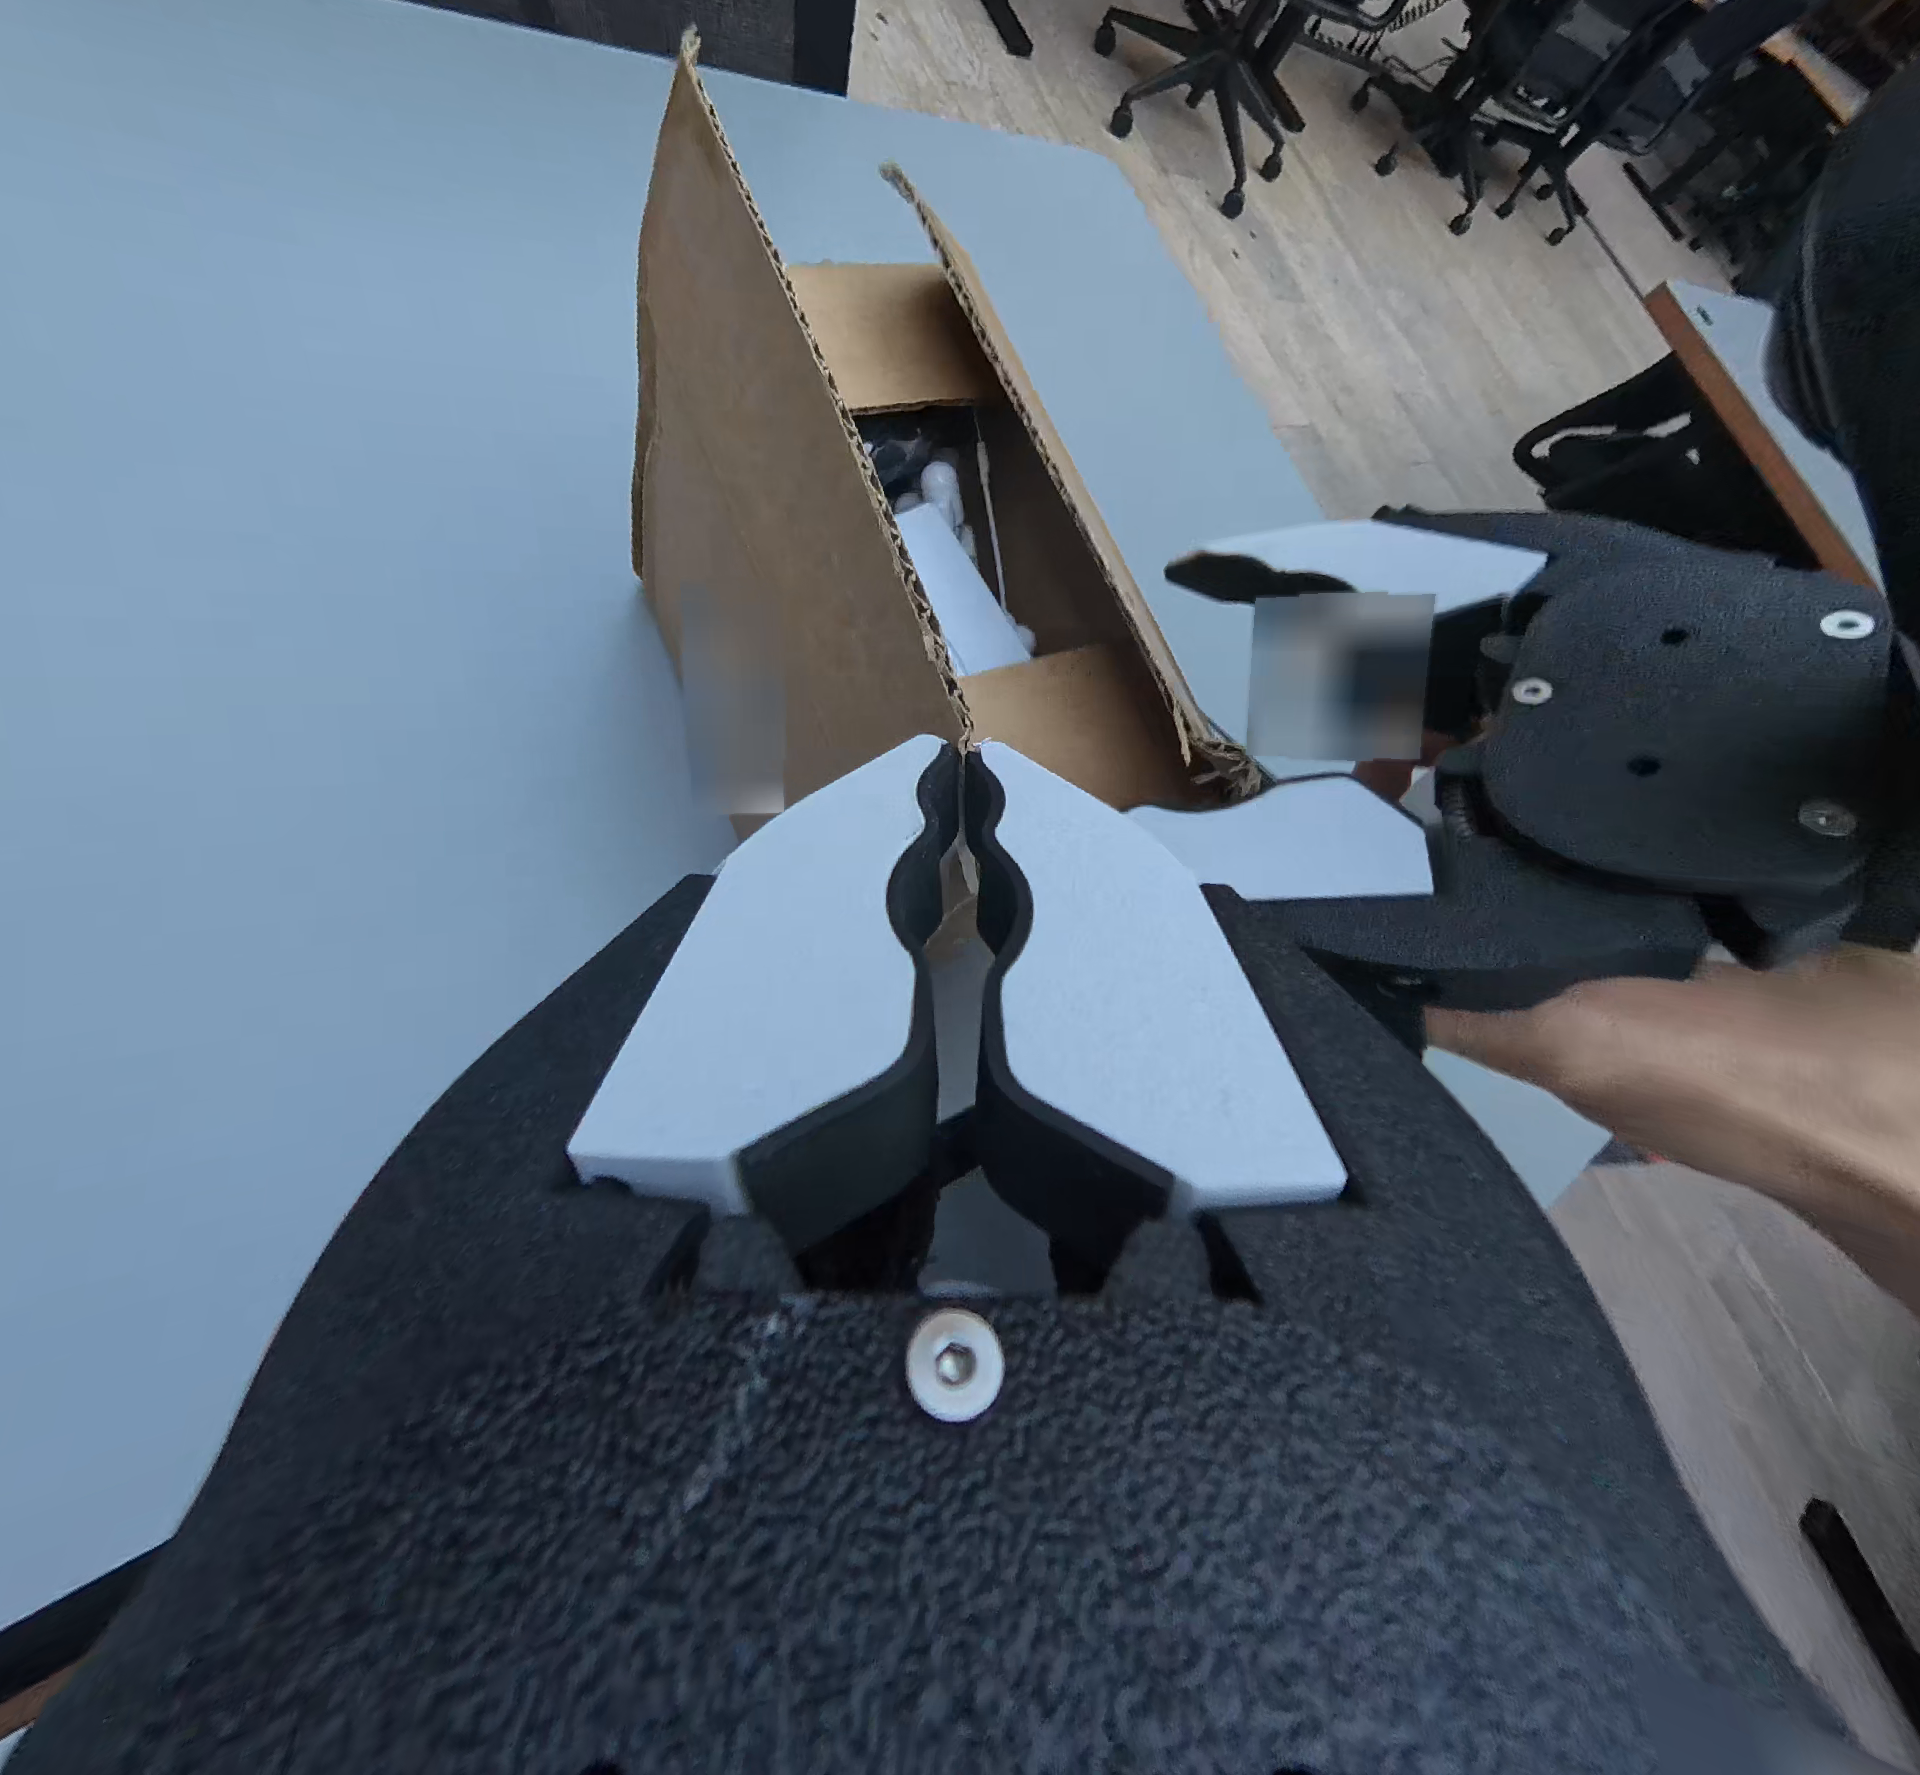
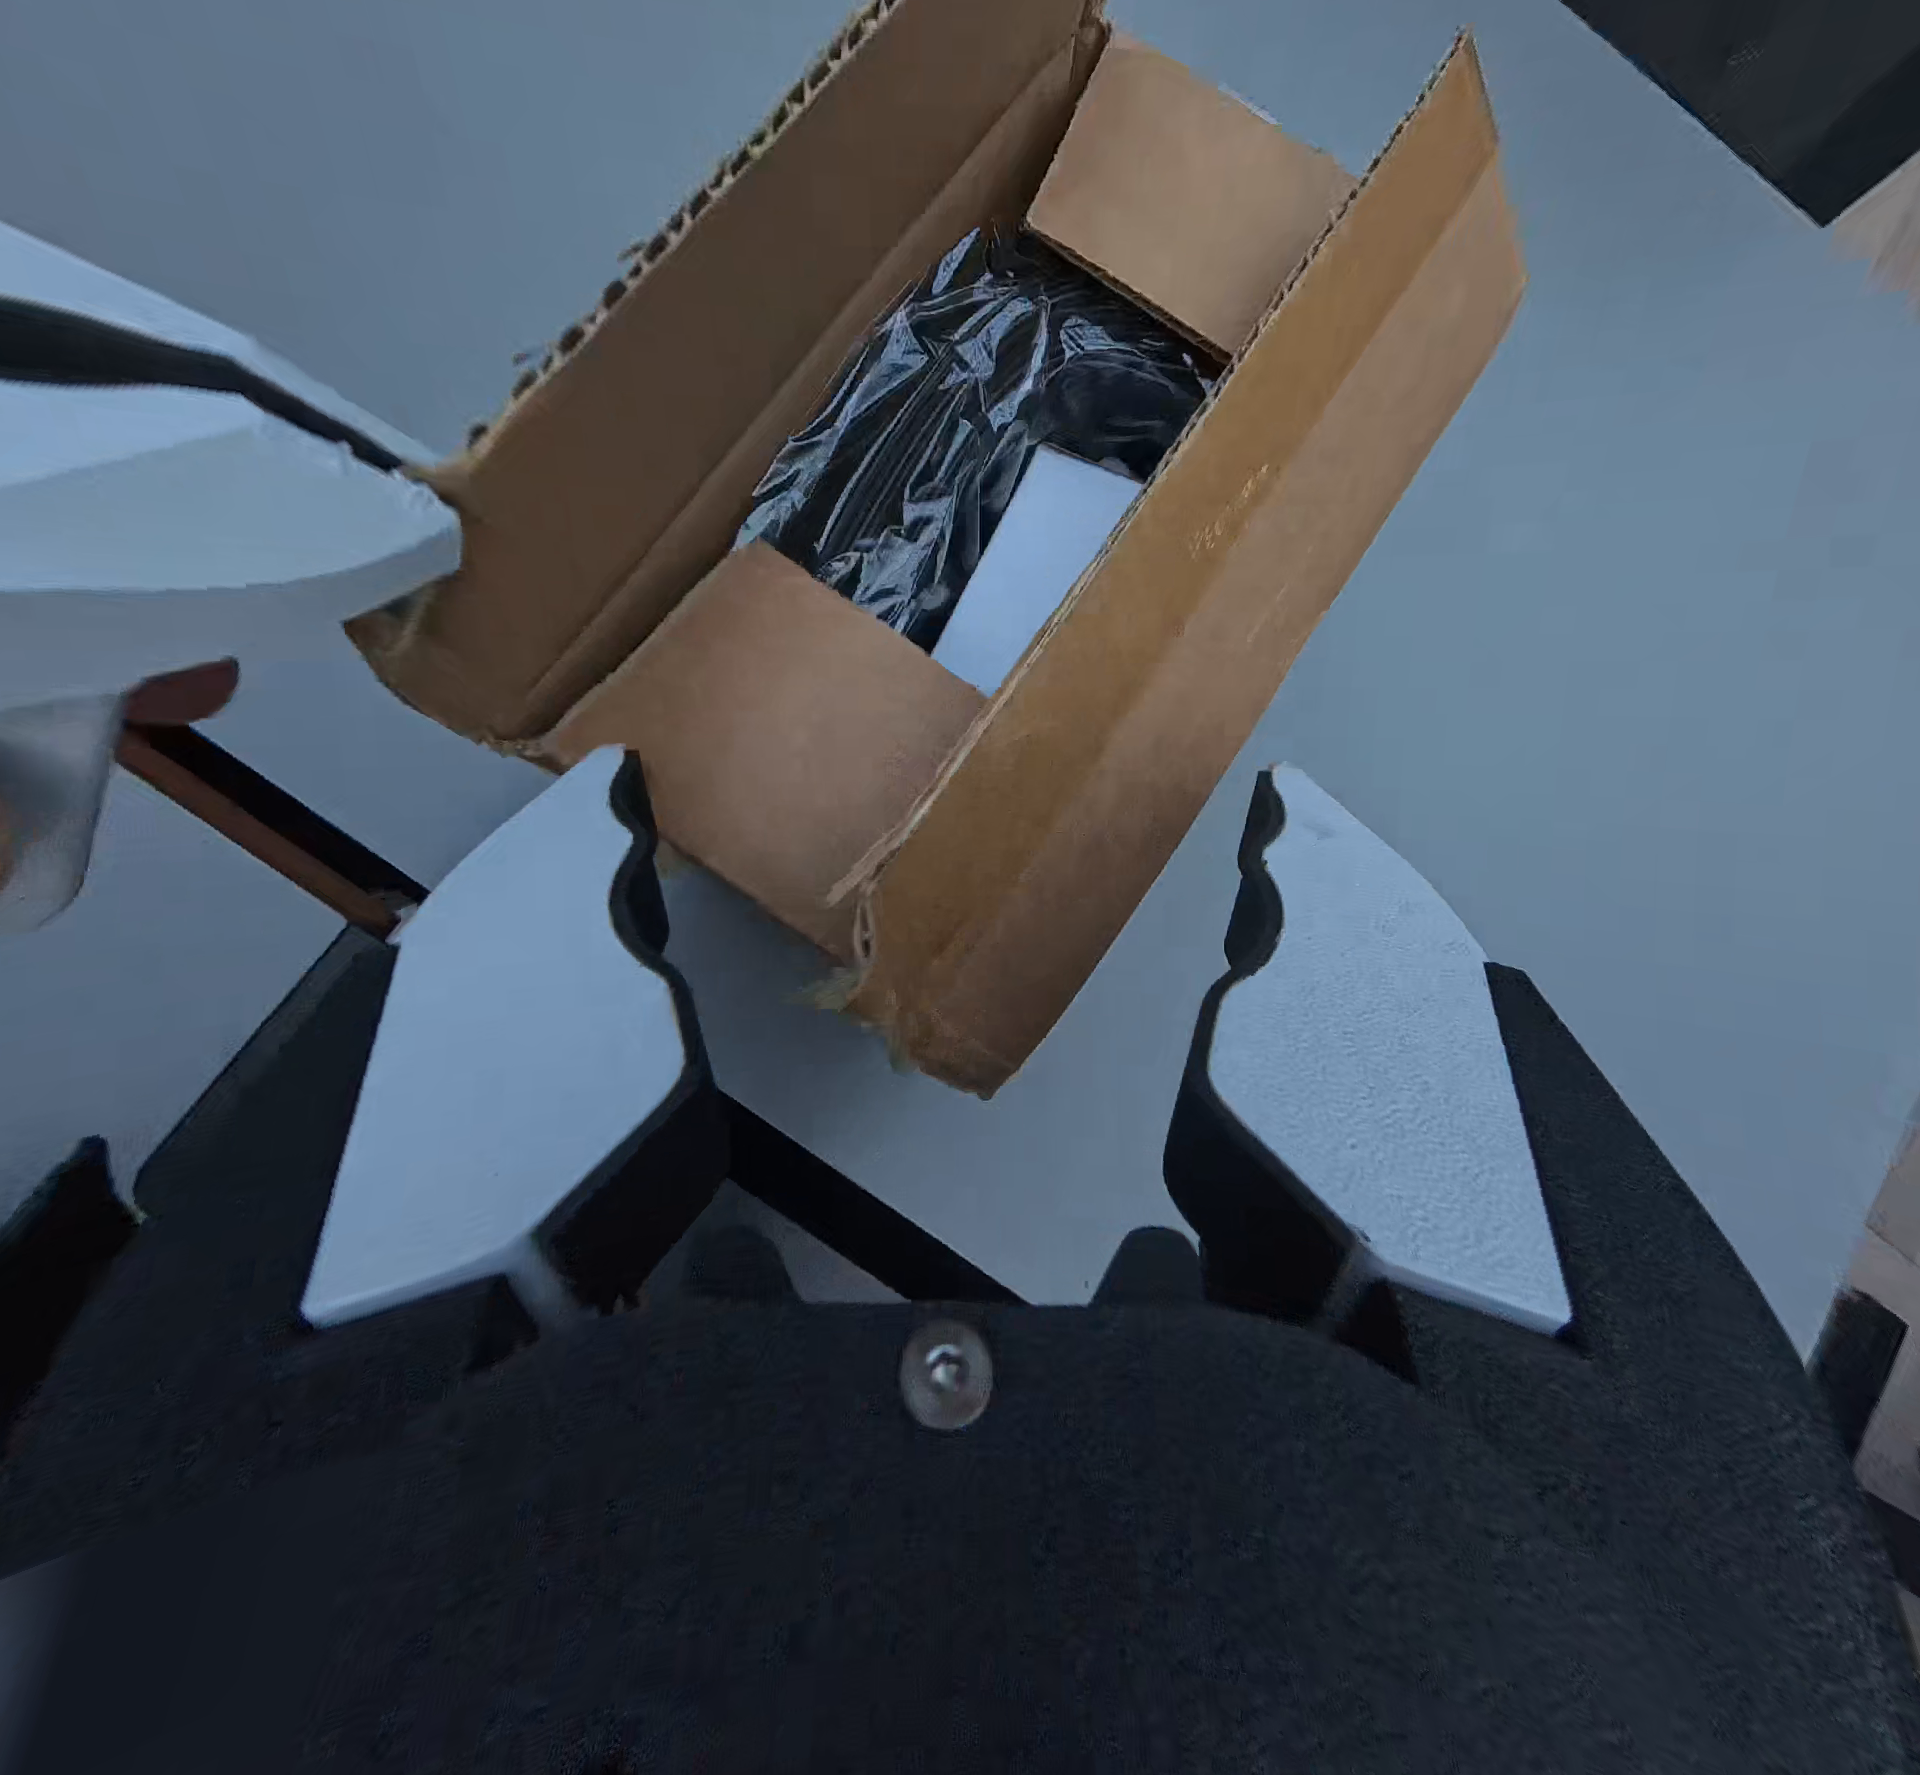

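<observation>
The left gripper [image 1: 961,775] has its jaws pinched together on a thin edge; the right gripper [image 2: 940,780] hovers with jaws spread wide, empty; a bare hand [image 1: 1621,1060] grips its body.

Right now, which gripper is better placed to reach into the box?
Right. The right gripper is open and hovers at the box opening; the left gripper is shut on a flap corner.

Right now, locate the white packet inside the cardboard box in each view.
Left wrist view: white packet at centre, seen between the box's raised flaps, above the left gripper.
Right wrist view: white packet at centre, beside black plastic wrap.
Shared landmark: the cardboard box itself.
</observation>
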The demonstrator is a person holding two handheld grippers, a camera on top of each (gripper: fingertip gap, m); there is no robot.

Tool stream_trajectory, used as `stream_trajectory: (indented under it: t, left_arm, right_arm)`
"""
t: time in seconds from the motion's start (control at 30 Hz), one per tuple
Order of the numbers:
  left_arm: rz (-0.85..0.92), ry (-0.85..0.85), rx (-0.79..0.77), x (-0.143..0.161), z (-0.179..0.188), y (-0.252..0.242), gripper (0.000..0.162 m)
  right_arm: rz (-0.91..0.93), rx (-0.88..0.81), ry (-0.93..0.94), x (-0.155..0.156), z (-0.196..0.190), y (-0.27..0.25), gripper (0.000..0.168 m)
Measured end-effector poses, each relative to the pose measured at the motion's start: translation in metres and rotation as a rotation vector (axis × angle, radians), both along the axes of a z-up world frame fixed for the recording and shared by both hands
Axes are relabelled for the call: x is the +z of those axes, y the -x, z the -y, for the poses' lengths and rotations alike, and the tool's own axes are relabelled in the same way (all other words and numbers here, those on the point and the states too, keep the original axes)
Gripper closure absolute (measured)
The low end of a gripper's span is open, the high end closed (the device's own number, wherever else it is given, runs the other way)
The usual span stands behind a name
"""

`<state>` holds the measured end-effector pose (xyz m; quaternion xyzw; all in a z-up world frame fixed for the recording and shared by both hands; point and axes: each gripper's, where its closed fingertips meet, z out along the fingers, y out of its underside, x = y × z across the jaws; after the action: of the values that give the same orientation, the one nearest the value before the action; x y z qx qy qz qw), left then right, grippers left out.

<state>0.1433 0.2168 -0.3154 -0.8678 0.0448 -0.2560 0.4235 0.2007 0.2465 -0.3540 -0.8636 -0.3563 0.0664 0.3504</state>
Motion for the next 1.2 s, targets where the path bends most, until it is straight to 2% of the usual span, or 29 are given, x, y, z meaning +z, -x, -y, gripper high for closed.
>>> stream_trajectory:
  t: [0.03,0.07,0.13,0.23,0.3,0.33,0.43,0.53,0.8,0.87,0.93,1.0,1.13,1.2]
  left_arm:
    - [0.001,-0.005,-0.009,-0.001,0.0,0.001,0.161]
    - [-0.001,-0.009,-0.016,-0.001,0.001,0.003,0.161]
    - [0.016,-0.012,-0.03,0.0,0.001,0.007,0.161]
    - [0.019,-0.032,-0.075,0.001,0.001,0.005,0.161]
    - [-0.016,-0.056,-0.118,0.003,0.0,-0.002,0.161]
    - [-0.042,-0.071,-0.139,0.004,-0.001,-0.005,0.161]
    - [-0.135,-0.118,-0.167,0.004,-0.002,-0.005,0.161]
    - [-0.076,-0.084,-0.154,0.002,-0.002,0.003,0.161]
    - [0.112,0.04,-0.039,-0.014,-0.007,0.036,0.161]
    - [0.122,0.073,-0.007,-0.025,-0.008,0.045,0.161]
    - [0.102,0.09,0.003,-0.033,-0.009,0.051,0.161]
    - [0.06,0.099,-0.005,-0.041,-0.01,0.053,0.161]
    - [0.027,0.135,-0.023,-0.055,-0.012,0.052,0.16]
    - [0.056,0.134,-0.04,-0.045,-0.014,0.052,0.161]
  right_arm:
    - [0.044,-0.013,-0.003,-0.003,-0.003,-0.002,0.079]
    - [0.074,-0.041,-0.057,0.005,-0.01,-0.008,0.109]
    - [0.09,-0.068,-0.145,0.022,-0.016,-0.018,0.134]
    - [0.096,-0.107,-0.115,0.024,-0.015,-0.035,0.157]
    - [0.095,-0.156,-0.08,0.022,-0.017,-0.049,0.161]
    - [0.035,-0.204,-0.04,0.021,-0.017,-0.054,0.163]
    - [-0.351,-0.4,0.149,0.019,-0.016,-0.06,0.166]
    - [-0.696,-0.526,0.291,0.015,-0.016,-0.065,0.166]
    - [-1.506,-0.654,0.63,-0.004,-0.012,-0.065,0.167]
    - [-1.655,-0.671,0.682,-0.009,-0.012,-0.065,0.167]
    - [-1.724,-0.678,0.703,-0.011,-0.012,-0.062,0.167]
    - [-1.716,-0.677,0.696,-0.01,-0.012,-0.061,0.166]
    - [-1.615,-0.649,0.662,-0.007,-0.011,-0.063,0.166]
    - [-1.506,-0.617,0.614,-0.001,-0.011,-0.063,0.166]
